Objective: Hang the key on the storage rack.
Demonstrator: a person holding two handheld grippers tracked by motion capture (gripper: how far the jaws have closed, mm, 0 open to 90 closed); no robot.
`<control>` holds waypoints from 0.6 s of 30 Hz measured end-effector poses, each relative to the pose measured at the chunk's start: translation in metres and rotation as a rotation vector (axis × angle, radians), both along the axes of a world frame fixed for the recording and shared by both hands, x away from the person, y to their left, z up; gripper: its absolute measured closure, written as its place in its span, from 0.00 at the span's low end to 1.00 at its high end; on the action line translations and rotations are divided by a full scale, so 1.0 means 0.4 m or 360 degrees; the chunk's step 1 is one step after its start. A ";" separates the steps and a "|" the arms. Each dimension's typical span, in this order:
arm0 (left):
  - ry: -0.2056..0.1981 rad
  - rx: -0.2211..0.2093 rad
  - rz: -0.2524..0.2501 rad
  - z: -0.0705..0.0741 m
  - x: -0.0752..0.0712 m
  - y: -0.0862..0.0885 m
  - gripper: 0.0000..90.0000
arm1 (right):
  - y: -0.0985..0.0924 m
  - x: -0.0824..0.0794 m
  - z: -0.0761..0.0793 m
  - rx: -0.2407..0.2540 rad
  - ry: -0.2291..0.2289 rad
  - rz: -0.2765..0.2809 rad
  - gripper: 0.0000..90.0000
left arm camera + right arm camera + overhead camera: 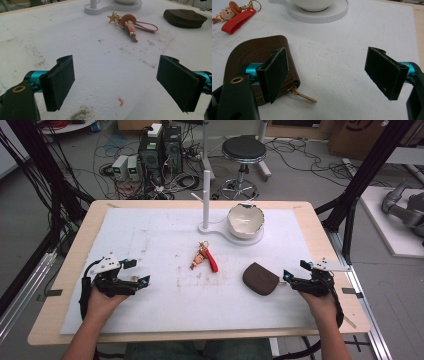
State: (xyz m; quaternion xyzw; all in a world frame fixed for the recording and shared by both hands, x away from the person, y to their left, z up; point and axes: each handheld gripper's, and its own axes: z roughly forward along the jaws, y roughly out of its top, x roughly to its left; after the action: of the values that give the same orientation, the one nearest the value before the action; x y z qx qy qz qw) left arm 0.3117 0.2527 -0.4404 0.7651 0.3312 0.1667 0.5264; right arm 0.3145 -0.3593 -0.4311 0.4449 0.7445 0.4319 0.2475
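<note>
The left hand-held gripper [136,272] is resting at the lower left of the counter [70,270], its jaws spread wide over bare white mat [150,230]. The right hand-held gripper [296,272] is sitting at the lower right, jaws also spread, just beside a brown pouch [260,278]. A keychain [205,258] is lying mid-frame; a bowl [245,220] is standing beyond it at upper centre.

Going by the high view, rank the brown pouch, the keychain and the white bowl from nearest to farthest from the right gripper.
1. Brown pouch: just left of the right gripper, nearly at its tips.
2. Keychain: farther left, mid-table.
3. White bowl: at the far side, on the white stand.
</note>
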 end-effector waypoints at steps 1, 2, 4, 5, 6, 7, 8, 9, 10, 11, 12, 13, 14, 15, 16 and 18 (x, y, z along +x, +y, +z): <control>0.0001 0.0000 0.0003 0.000 0.000 0.000 0.17 | 0.000 0.000 0.000 -0.0004 -0.0001 0.0001 0.21; -0.0001 -0.0001 0.0002 0.000 0.000 0.000 0.17 | 0.000 0.000 0.000 -0.0004 -0.0001 0.0001 0.21; 0.0000 -0.0001 0.0004 0.001 -0.001 -0.001 0.17 | -0.001 -0.001 0.000 -0.0005 -0.0001 0.0004 0.21; -0.0002 -0.0001 0.0005 0.001 -0.001 -0.001 0.17 | -0.001 -0.001 0.000 -0.0001 -0.0001 0.0004 0.21; -0.0001 -0.0001 0.0005 0.001 -0.001 -0.001 0.17 | -0.001 -0.001 0.000 0.0000 -0.0001 0.0005 0.21; 0.0000 0.0002 0.0007 0.001 -0.001 -0.001 0.17 | -0.001 -0.001 0.000 -0.0008 -0.0003 0.0006 0.21; -0.0002 0.0006 0.0003 0.001 0.000 -0.001 0.17 | -0.001 -0.001 0.000 -0.0008 -0.0003 0.0006 0.21; 0.0000 0.0005 0.0005 0.000 0.000 -0.001 0.17 | 0.000 -0.001 0.000 -0.0004 0.0004 0.0006 0.21; 0.0001 0.0006 0.0002 0.000 0.000 -0.002 0.17 | 0.001 -0.001 0.000 -0.0004 0.0005 0.0005 0.21; 0.0003 0.0005 0.0004 0.000 0.000 -0.003 0.17 | 0.001 -0.001 0.000 -0.0007 0.0001 0.0007 0.21; 0.0002 0.0003 0.0002 -0.001 0.001 -0.003 0.17 | 0.001 -0.002 0.000 -0.0005 0.0002 0.0005 0.21; 0.0001 0.0005 0.0000 -0.001 0.001 -0.003 0.17 | 0.001 -0.002 0.000 -0.0005 0.0002 0.0005 0.21; 0.0000 0.0005 0.0002 -0.001 0.002 -0.004 0.17 | 0.000 -0.003 0.001 -0.0009 -0.0004 0.0001 0.21; 0.0001 0.0003 0.0002 0.000 0.003 -0.006 0.17 | 0.000 -0.004 0.001 -0.0006 -0.0004 0.0000 0.21; -0.0002 0.0005 -0.0002 0.000 0.004 -0.007 0.17 | -0.001 -0.005 0.001 -0.0006 -0.0002 0.0003 0.21; -0.0003 0.0004 -0.0002 0.000 0.008 -0.012 0.17 | -0.001 -0.006 0.001 -0.0004 -0.0001 0.0002 0.21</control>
State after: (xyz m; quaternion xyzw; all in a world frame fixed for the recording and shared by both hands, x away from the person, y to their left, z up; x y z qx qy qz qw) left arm 0.3148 0.2480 -0.4402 0.7657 0.3301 0.1675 0.5260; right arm 0.3119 -0.3597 -0.4307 0.4438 0.7453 0.4313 0.2482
